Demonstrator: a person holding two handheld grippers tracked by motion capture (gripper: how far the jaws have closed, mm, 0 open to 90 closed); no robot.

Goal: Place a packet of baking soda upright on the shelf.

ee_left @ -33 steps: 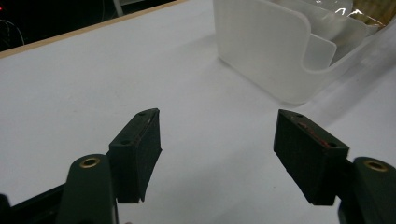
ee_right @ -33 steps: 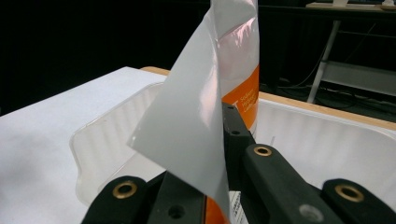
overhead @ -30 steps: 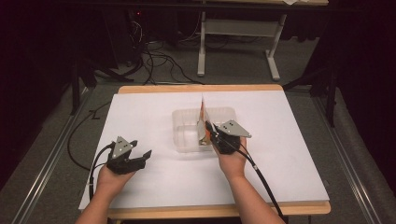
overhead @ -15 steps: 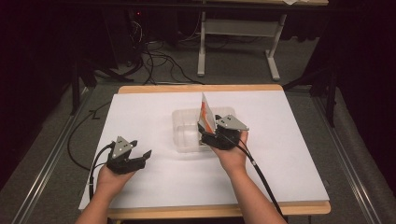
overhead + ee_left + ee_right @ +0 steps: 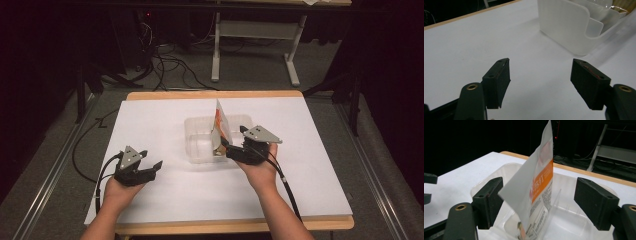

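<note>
Left hand-held gripper (image 5: 150,167): lying near the desk's (image 5: 165,210) front-left corner, jaws gaping wide over bare white surface. Right hand-held gripper (image 5: 227,149): jaws having just been opening, now standing wide either side of the packet (image 5: 220,127) without pressing it. Packet: standing upright inside the clear tray (image 5: 197,135) at mid-desk, far edge lying open beyond.

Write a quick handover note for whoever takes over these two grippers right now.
Right gripper: jaws have just been opening; the white and orange printed packet stands between them, pads not pressing it.
Left gripper: open, nothing between its jaws, hovering over the white table left of the tray.
Clear plastic compartment tray: mid-table, with the packet upright inside it against a divider.
Done: packet placed in the tray.
Left: probably draw the right gripper clear and check the packet stays standing.
</note>
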